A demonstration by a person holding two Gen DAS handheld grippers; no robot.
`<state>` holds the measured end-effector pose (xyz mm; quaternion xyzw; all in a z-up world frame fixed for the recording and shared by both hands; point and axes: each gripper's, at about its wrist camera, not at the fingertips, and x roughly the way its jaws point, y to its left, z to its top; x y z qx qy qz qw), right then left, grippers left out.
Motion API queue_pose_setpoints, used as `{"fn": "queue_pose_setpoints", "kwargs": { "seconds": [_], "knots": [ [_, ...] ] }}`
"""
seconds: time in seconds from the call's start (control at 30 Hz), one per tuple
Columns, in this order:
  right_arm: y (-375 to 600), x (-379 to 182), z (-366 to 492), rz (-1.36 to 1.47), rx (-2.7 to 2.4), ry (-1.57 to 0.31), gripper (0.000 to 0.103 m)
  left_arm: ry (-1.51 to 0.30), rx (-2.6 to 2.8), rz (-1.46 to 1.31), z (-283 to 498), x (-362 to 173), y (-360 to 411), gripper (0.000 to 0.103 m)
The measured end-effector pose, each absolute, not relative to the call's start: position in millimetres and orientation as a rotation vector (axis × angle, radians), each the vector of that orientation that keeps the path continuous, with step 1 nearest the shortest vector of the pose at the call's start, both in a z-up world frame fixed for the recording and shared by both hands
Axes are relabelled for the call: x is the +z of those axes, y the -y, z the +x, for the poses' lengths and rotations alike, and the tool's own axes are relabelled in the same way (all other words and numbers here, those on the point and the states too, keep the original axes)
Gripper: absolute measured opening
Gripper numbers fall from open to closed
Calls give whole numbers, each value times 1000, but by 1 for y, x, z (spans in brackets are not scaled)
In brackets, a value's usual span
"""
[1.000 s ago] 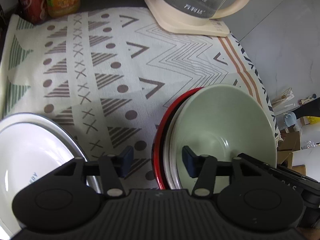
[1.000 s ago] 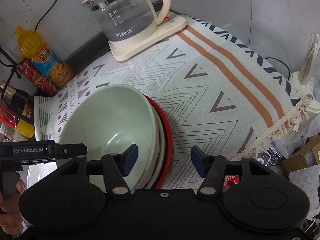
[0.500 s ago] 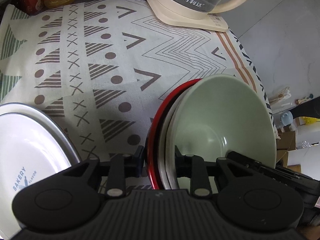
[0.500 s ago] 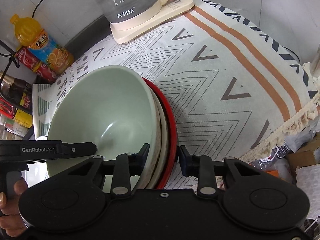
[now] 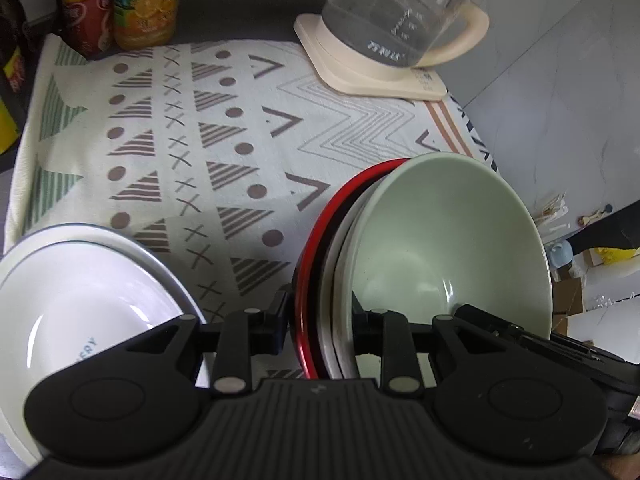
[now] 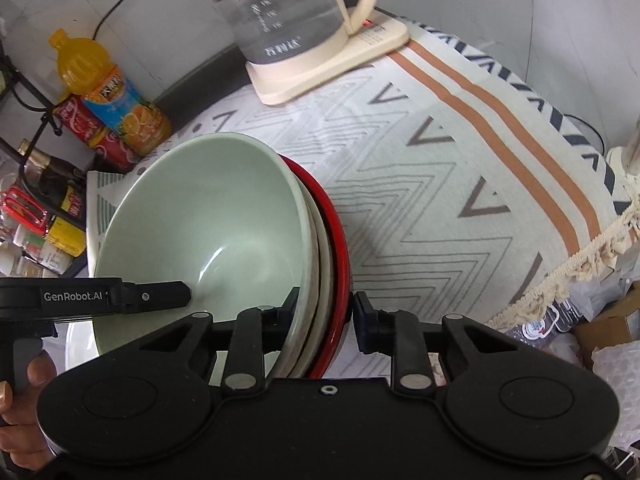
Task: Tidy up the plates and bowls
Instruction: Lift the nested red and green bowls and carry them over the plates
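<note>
A pale green bowl (image 5: 440,248) sits nested in a cream bowl (image 5: 340,264) on a red plate (image 5: 316,248). My left gripper (image 5: 320,320) is shut on the near left rim of this stack, one finger under the red plate and one inside the green bowl. On the opposite side, my right gripper (image 6: 325,316) is shut on the rim of the same stack, the green bowl (image 6: 208,224) and red plate (image 6: 338,240) pinched between its pads. A white plate (image 5: 80,300) with blue lettering lies on the cloth to the left of the stack.
A patterned tablecloth (image 5: 240,140) covers the table. At the back stand a glass kettle (image 5: 392,32) on a cream base, an orange juice bottle (image 5: 144,4) and a red can (image 5: 84,12). A hand (image 6: 24,400) holds the left tool. Boxes and clutter lie past the fringed edge (image 6: 592,248).
Both grippers went from open around the stack's rim to shut on it. The stack now looks slightly raised and tilted, and the left view has pulled back a little.
</note>
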<state>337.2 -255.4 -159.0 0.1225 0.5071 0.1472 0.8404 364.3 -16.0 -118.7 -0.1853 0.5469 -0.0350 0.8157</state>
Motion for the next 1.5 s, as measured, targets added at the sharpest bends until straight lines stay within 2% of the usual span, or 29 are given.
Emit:
{"fn": "queue_pose_setpoints", "kwargs": {
  "seconds": [0.6,1.5],
  "knots": [
    [193,-120,324,231,415,-1009,26,-1069,26,-431,319,-82,-58,26],
    [73,-127,297,127,602,-1070,26,-1076,218,-525,246,-99,-154,26]
  ]
}}
